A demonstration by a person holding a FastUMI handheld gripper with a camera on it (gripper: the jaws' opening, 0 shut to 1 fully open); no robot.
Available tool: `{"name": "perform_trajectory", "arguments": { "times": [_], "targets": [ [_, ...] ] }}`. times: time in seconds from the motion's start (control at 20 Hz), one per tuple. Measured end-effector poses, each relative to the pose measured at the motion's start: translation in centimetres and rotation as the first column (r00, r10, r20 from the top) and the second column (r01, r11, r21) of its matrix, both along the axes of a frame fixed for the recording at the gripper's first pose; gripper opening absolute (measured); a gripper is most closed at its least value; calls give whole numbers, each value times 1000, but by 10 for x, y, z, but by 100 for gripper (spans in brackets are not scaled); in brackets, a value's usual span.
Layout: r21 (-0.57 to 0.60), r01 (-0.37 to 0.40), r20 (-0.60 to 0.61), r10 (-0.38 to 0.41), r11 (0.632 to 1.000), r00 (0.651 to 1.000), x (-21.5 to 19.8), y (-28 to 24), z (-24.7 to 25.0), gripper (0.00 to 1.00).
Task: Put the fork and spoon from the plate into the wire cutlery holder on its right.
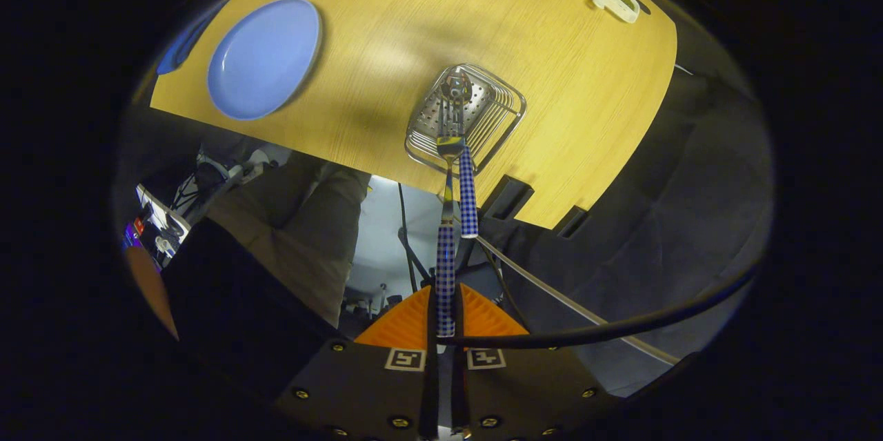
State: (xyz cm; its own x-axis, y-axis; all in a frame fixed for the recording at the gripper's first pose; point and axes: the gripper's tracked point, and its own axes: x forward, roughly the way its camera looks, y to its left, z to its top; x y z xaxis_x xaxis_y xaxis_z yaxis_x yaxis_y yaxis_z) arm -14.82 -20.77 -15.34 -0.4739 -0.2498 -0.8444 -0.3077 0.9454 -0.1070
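Already 1 utensil, the spoon point(457, 87), stands in the wire cutlery holder point(507, 113) on the wooden surface point(483, 13), with its checked handle leaning out toward the camera. The tongs point(446, 320) are closed on the checked handle of the fork point(450, 145), its tines pointing down over the holder's near rim. Judging by the bare blue plate point(265, 58) well apart to the holder's side, this is the last placement; the next move calls for lowering the fork into the holder beside the spoon, then opening the tongs.

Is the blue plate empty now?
Yes, empty. The blue plate shows only bare blue. The gripper is shut on the fork, and the spoon stands in the wire holder.
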Motion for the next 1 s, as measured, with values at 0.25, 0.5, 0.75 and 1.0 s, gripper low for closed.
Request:
{"name": "perform_trajectory", "arguments": {
  "times": [0.25, 0.5, 0.75, 1.0],
  "targets": [
    [-7, 27, -85, -28, 1000, 996, 18, -2, -9, 7],
    [6, 80, -173, -78, 997, 982, 27, 4, -16, 8],
    [14, 106, -234, -99, 994, 967, 35, 0, -28, 8],
    [14, 89, -256, -83, 996, 963, 48, -2, -41, 8]
  ]
}}
